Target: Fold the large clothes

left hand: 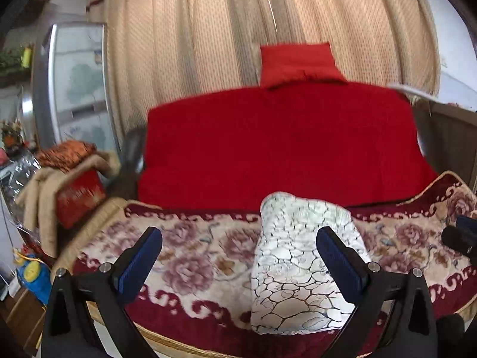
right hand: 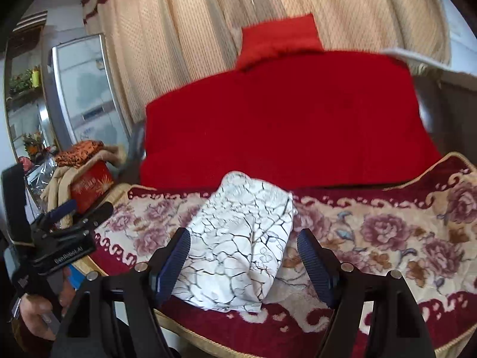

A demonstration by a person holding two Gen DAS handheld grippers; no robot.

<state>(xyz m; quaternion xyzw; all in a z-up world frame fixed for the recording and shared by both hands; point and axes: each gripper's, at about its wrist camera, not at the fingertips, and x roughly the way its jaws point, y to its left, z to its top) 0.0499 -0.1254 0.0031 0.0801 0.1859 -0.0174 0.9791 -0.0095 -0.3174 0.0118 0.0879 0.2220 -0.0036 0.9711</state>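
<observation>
Folded white garment (right hand: 238,238) lies on floral cover (right hand: 387,238), just ahead of your R gripper (right hand: 243,247); L gripper (left hand: 238,250) alongside. Both jaws apart, holding nothing.

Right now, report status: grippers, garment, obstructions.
Left gripper open, empty. Right gripper open, empty. White crackle-print garment lies folded on the floral blanket, clear of both. Nothing in the way.

The folded garment (left hand: 301,262) lay on the sofa seat cover (left hand: 193,256), near its front edge. Behind it, at twelve o'clock, stood the backrest (left hand: 283,140) with a cushion (left hand: 298,65) on top and the curtain (left hand: 193,44) beyond. At ten o'clock stood a refrigerator (left hand: 77,83).
</observation>
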